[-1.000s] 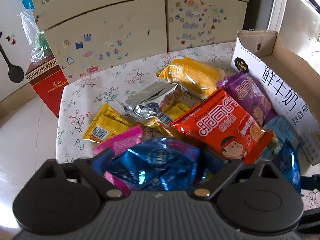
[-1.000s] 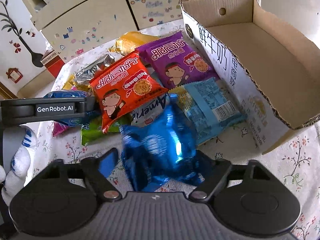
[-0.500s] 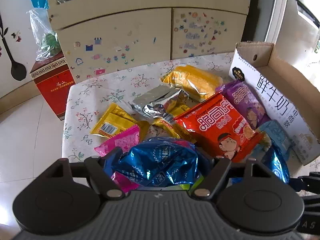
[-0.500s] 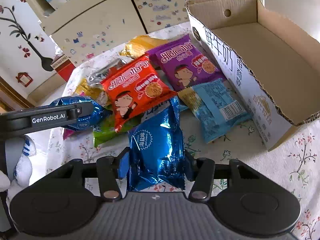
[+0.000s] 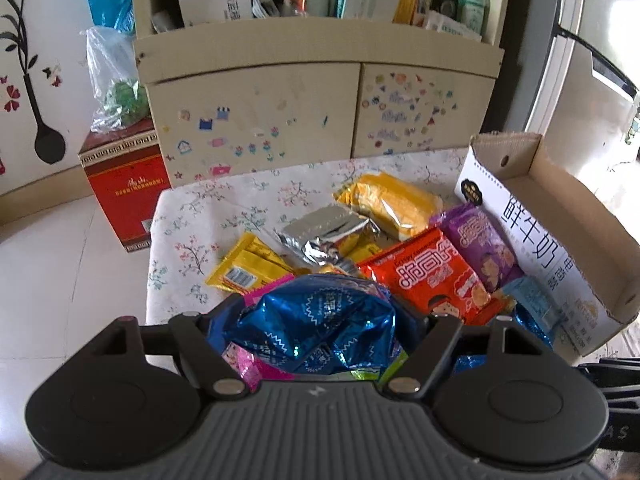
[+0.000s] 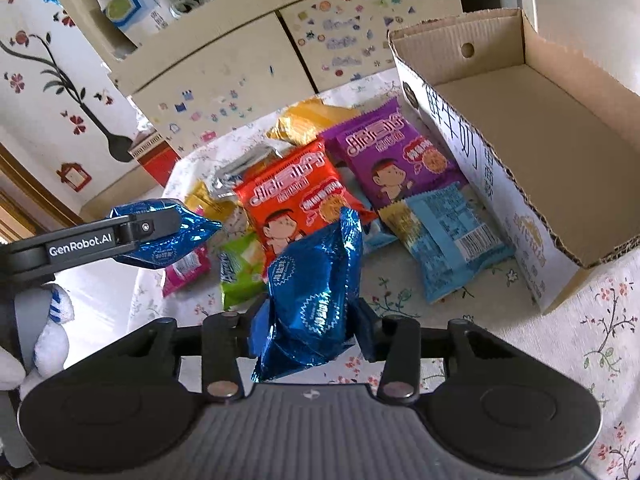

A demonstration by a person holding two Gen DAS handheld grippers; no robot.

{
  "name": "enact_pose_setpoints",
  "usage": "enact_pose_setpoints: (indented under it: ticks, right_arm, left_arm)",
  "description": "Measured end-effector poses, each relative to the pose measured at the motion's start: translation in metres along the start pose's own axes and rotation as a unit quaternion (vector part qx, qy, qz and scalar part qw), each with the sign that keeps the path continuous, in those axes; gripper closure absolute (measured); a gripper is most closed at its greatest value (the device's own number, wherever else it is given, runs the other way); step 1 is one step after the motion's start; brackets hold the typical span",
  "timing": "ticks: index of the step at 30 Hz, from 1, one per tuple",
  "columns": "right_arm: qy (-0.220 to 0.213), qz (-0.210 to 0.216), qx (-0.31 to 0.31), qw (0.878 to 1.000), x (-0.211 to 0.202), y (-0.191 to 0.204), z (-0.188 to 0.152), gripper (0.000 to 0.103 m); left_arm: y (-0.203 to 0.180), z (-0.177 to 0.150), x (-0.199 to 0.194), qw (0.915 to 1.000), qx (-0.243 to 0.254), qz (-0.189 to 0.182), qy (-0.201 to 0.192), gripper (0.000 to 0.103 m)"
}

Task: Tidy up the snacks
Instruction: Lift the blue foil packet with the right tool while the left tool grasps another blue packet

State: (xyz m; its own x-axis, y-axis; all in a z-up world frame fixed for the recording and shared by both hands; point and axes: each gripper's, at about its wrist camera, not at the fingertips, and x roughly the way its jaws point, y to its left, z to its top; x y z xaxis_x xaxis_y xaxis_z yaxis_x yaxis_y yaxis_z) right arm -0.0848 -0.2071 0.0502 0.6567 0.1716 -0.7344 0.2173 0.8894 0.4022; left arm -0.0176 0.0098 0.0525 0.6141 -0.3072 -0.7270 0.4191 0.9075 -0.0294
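Snacks mostly still loose on the table (image 6: pixel 600 332), piled by its far edge next to the cardboard box (image 6: pixel 560 128); box interior looks bare as far as visible, so nothing sorted yet.

Both grippers carry a pkt. Right gripper (image 6: pixel 308 320): jaws have just been closing, now clenched on a blue foil bag (image 6: pixel 316 280), which stands upright between the pads, clear of the cloth. Left gripper (image 5: pixel 320 320): jaws also closed in, grasping a second blue foil bag (image 5: pixel 316 328), crumpled, lifted above the pile.

Left to do, approx: drop both blue bags in the box, then the rest, i.e. orange pack (image 6: pixel 292 196), purple pack (image 6: pixel 392 152), light blue pack (image 6: pixel 448 232), yellow bag (image 5: pixel 392 200), silver pack (image 5: pixel 324 232), green pack (image 6: pixel 240 268), pink pack (image 6: pixel 186 268). Early stage, I'd say.
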Motion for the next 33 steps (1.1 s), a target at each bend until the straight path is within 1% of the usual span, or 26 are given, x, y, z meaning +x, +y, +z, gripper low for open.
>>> enact_pose_setpoints:
  ticks: [4,12,15,20,25,33]
  right_arm:
    - [-0.011,0.010,-0.002,1.000,-0.004,0.002,0.003,0.057]
    - [0.007,0.003,0.010,1.000,0.002,-0.003,0.001,0.059]
    - [0.004,0.006,0.005,1.000,0.002,0.000,0.000,0.062]
    - [-0.007,0.007,-0.003,1.000,-0.002,0.002,0.001,0.064]
    - [-0.004,0.007,0.005,1.000,-0.002,-0.003,0.001,0.064]
    - [-0.042,0.035,0.002,0.999,-0.030,0.001,0.007,0.065]
  left_arm:
    - [-0.003,0.003,-0.005,0.9999,0.001,0.001,-0.011,0.027]
    - [-0.010,0.003,-0.002,1.0000,0.004,-0.004,-0.007,0.027]
    - [-0.010,0.003,-0.002,1.0000,0.001,-0.002,-0.007,0.027]
    - [-0.011,0.006,-0.006,0.9999,-0.002,0.001,-0.015,0.027]
    - [-0.014,0.007,-0.006,0.9999,-0.003,0.000,-0.016,0.027]
    - [-0.019,0.013,-0.009,0.9996,-0.010,-0.003,-0.025,0.026]
